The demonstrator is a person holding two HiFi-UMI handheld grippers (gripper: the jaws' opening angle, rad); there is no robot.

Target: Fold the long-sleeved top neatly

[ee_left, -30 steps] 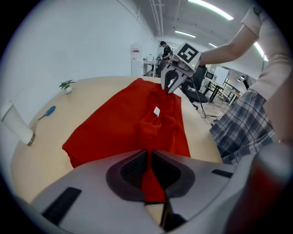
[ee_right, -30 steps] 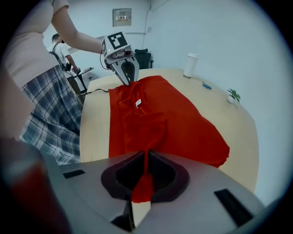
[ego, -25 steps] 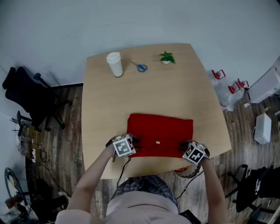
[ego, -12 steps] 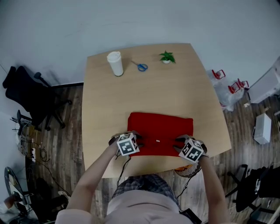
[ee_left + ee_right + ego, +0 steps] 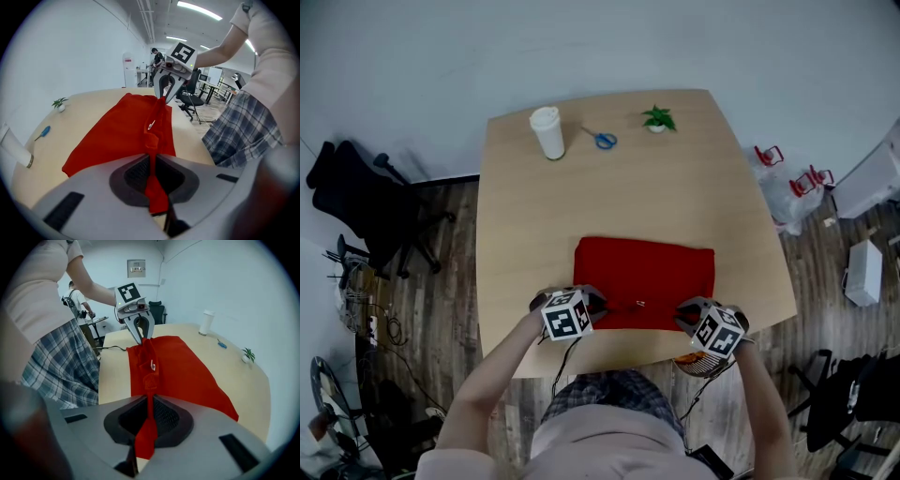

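The red long-sleeved top (image 5: pixel 647 270) lies folded into a rectangle on the near half of the wooden table (image 5: pixel 525 234). My left gripper (image 5: pixel 592 302) is at its near left corner and my right gripper (image 5: pixel 684 314) at its near right corner. In the left gripper view the jaws are closing, and a ridge of the red top (image 5: pixel 126 126) is pinched in my left gripper (image 5: pixel 152 161). In the right gripper view the red top (image 5: pixel 183 371) is likewise pressed in my right gripper (image 5: pixel 149 404), whose jaws are closing. The near edge stretches raised between both grippers.
At the table's far end stand a white paper cup (image 5: pixel 547 136), blue-handled scissors (image 5: pixel 602 142) and a small potted plant (image 5: pixel 656 121). A black office chair (image 5: pixel 356 202) is on the floor to the left. Bags and boxes lie on the floor at the right.
Both grippers have closed on the top's near edge and risen a little, lifting that edge off the table. The rest of the top stays flat.
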